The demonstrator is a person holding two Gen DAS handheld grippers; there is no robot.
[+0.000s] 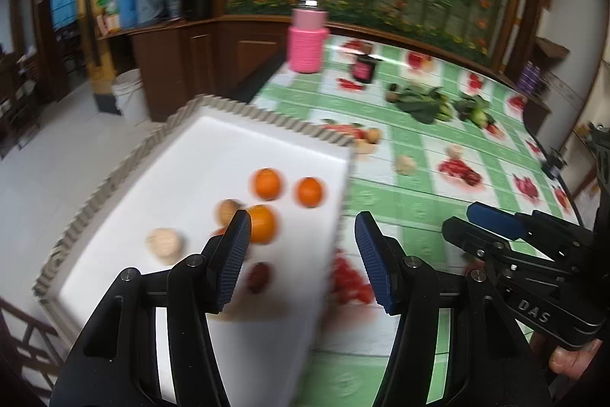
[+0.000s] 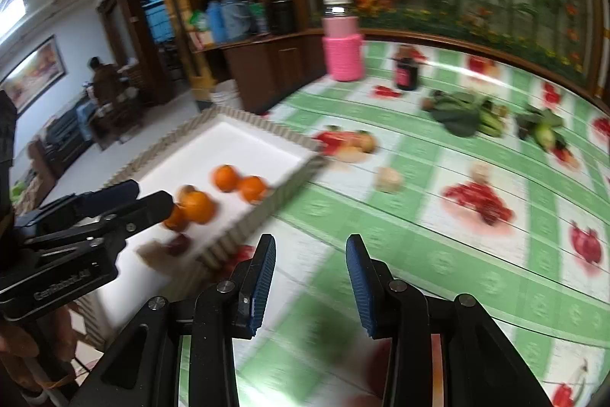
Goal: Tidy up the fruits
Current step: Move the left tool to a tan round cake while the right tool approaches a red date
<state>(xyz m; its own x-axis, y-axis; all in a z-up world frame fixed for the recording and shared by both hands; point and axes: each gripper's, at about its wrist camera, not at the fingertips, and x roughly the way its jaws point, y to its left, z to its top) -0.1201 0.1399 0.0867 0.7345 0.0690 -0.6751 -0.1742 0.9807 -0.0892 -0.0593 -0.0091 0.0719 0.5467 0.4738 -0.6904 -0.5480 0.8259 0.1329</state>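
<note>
The pale fruit (image 2: 389, 179) is lying just beyond the tray (image 2: 244, 227). The right gripper (image 2: 310, 283), nearer it, is hovering with jaws spread and empty. The left gripper (image 1: 303, 262) is gaping empty over the tray.

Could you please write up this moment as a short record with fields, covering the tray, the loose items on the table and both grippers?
tray: white tray with a ribbed rim, at the table's left edge
in tray: three oranges, pale round items, one dark red fruit
on tablecloth: pale round item, leafy greens, dark jar, pink bottle
left gripper: open, empty, over the tray's right edge
right gripper: open, empty, above the tablecloth
</note>
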